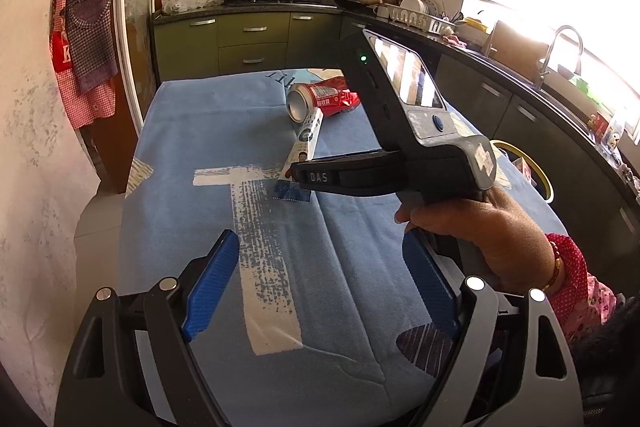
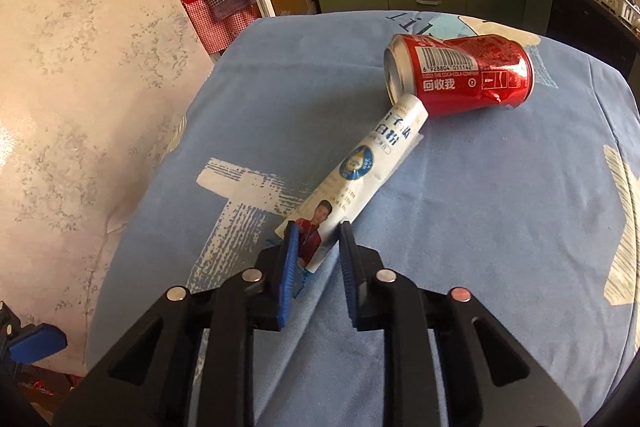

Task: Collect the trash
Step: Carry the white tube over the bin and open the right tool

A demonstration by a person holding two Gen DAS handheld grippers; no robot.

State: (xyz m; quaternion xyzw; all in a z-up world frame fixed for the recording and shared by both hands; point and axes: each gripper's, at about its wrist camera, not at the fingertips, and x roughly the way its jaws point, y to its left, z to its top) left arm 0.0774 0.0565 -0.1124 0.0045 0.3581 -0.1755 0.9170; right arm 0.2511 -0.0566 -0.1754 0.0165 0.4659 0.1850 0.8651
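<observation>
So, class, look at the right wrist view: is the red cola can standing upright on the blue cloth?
No. The red cola can lies dented on its side on the blue cloth, its open top facing left.

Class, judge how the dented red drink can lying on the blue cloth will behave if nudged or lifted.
The dented red drink can lies on its side, so it may roll, though its dents could check that. Its crushed wall suggests thin, probably light metal. The white sachet, seemingly touching its mouth, might shift with it.
</observation>
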